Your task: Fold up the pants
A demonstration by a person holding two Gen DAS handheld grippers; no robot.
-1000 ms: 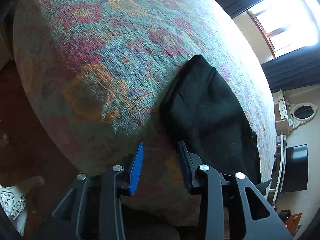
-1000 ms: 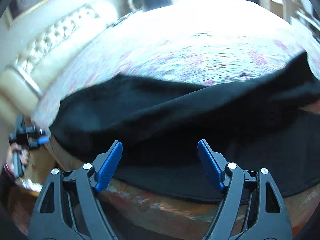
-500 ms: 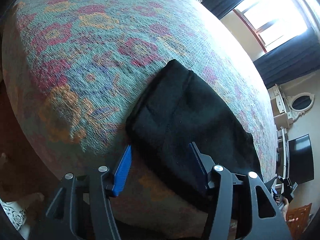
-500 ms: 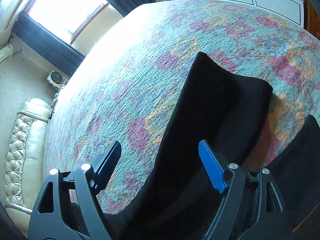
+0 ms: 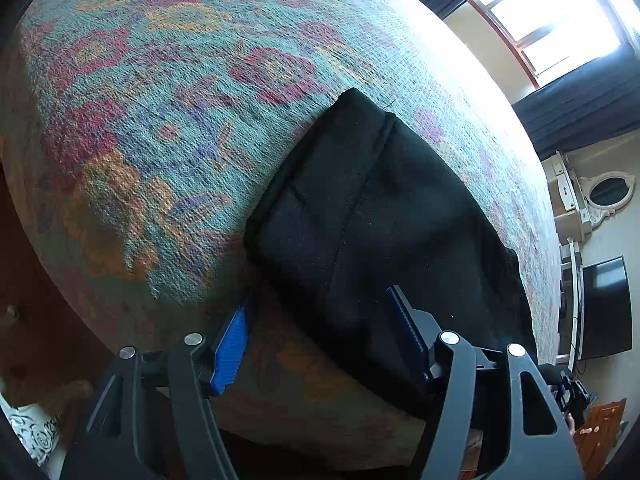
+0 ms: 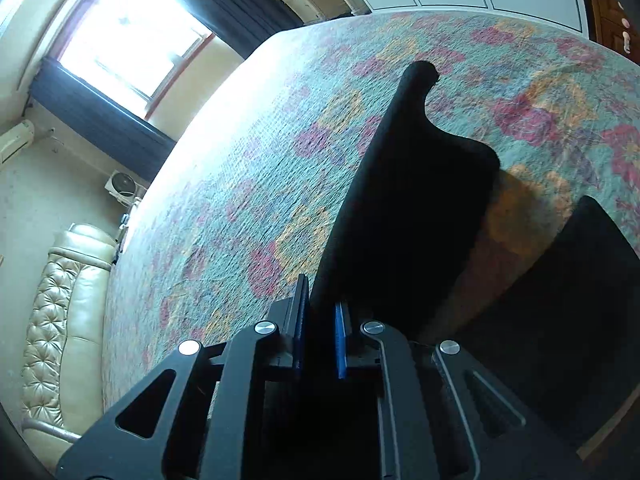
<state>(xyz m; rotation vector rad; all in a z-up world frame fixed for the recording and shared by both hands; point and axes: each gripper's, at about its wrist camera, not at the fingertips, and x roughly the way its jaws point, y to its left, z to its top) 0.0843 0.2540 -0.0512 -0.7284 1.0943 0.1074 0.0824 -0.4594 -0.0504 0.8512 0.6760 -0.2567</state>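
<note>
Surface: bed with floral bedspread (image 5: 192, 128); the black pants (image 5: 380, 220) lie on it, near the edge closest to the person, part of the cloth draping over that edge.

Pants state: partly folded, a stacked layer with a seam running down the top panel in the left wrist view. In the right wrist view one band of cloth (image 6: 404, 200) runs from the jaws out across the bedspread; a second dark part (image 6: 568, 300) lies apart to the right.

Right gripper (image 6: 319, 336): jaws nearly closed, pinching the near edge of the pants between the blue pads. Half a second ago the same jaws stood wide apart over the cloth.

Left gripper (image 5: 320, 340): jaws open, straddling the near left corner of the pants, blue pad (image 5: 230, 350) on the bedspread side, the other pad over the cloth. No grip yet. A second ago the jaws sat beside the pants, and were narrower.

Meaning for task: judged as the grasp step before a fold; one corner secured, the other lined up but not yet taken.

Edges: bed edge lies directly under both grippers; cloth hanging over it could slip if released.

Open room: wide stretch of bedspread beyond the pants toward the window (image 5: 552, 12) and the headboard (image 6: 60, 320); a forward fold has room.
</note>
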